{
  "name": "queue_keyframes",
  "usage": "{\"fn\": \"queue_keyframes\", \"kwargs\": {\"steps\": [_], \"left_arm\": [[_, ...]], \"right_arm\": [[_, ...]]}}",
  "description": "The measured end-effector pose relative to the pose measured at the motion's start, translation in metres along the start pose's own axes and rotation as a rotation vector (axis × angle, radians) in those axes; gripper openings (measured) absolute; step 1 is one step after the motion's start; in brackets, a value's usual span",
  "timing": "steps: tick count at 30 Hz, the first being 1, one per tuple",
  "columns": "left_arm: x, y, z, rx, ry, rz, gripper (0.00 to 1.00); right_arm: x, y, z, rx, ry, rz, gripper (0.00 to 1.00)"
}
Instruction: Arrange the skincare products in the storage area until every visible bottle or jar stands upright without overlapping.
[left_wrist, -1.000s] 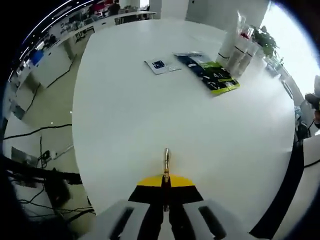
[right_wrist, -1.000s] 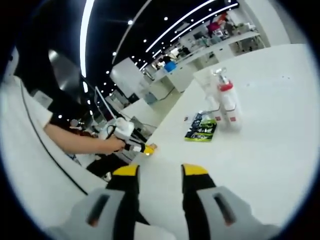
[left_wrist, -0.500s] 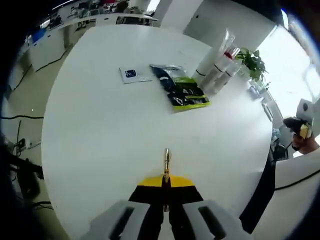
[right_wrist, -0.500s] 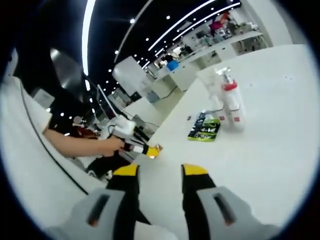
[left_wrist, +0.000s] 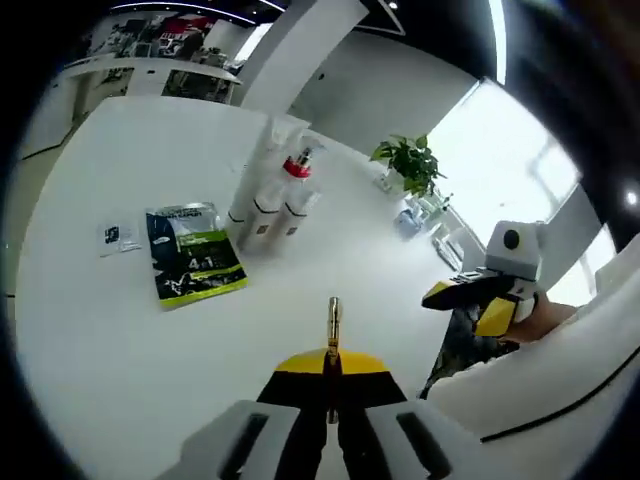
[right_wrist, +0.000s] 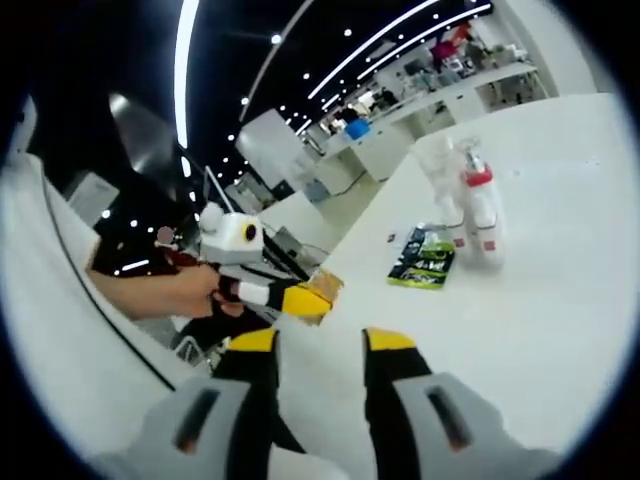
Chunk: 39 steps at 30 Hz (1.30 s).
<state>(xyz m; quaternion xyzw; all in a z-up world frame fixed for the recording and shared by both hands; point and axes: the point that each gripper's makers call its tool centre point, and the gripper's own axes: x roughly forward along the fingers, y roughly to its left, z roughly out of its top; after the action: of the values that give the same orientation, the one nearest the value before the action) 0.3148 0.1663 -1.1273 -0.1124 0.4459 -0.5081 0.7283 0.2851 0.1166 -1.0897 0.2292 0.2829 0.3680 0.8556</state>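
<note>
Now your left gripper (left_wrist: 332, 372) hangs over the white table (left_wrist: 120, 340) with its yellow-tipped jaws pressed together on a thin gold-coloured stick (left_wrist: 334, 322) that pokes straight up between them. Ahead and to the left in the left gripper view, a small white card (left_wrist: 120, 238) lies flat, and just beside it a dark pouch with a green label (left_wrist: 193, 266), also flat. Past the pouch stand the skincare bottles (left_wrist: 272, 194), upright and bunched close, one with a red collar; whether they touch I can't tell. A potted plant (left_wrist: 408, 163) sits farther back. At the right edge your right gripper (left_wrist: 470, 300) comes in, jaws apart. In the right gripper view those jaws (right_wrist: 320, 352) are spread with nothing between, and the bottles (right_wrist: 470, 212) and pouch (right_wrist: 426, 259) sit well apart from them.
</note>
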Motion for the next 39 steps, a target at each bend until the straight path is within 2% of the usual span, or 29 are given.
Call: {"fn": "queue_keyframes", "kwargs": {"steps": [4, 5, 6, 11, 14, 18, 29, 31, 39], "left_arm": [[0.004, -0.025, 0.007, -0.003, -0.017, -0.052, 0.00], [0.004, -0.038, 0.012, -0.051, -0.043, -0.102, 0.00], [0.005, -0.047, 0.015, -0.058, -0.051, -0.133, 0.00], [0.008, -0.064, 0.015, -0.031, -0.042, -0.155, 0.00], [0.009, -0.068, 0.014, -0.020, -0.035, -0.163, 0.00], [0.010, -0.079, 0.013, -0.035, -0.030, -0.207, 0.00], [0.011, -0.078, 0.012, -0.029, -0.029, -0.192, 0.00], [0.014, -0.077, 0.009, -0.021, -0.015, -0.183, 0.00], [0.015, -0.084, 0.010, -0.028, -0.009, -0.210, 0.00]], "right_arm": [[0.001, 0.004, 0.010, -0.019, -0.024, 0.020, 0.28], [0.000, 0.007, 0.015, -0.021, -0.039, 0.028, 0.28], [0.000, 0.008, 0.019, -0.026, -0.056, 0.030, 0.28], [-0.006, 0.017, 0.030, -0.040, -0.098, 0.057, 0.25], [-0.009, 0.021, 0.031, -0.048, -0.109, 0.072, 0.23], [-0.009, 0.021, 0.030, -0.049, -0.111, 0.079, 0.23], [-0.012, 0.021, 0.032, -0.061, -0.120, 0.082, 0.22], [-0.013, 0.022, 0.035, -0.058, -0.133, 0.090, 0.22], [-0.016, 0.023, 0.036, -0.051, -0.131, 0.123, 0.18]]}}
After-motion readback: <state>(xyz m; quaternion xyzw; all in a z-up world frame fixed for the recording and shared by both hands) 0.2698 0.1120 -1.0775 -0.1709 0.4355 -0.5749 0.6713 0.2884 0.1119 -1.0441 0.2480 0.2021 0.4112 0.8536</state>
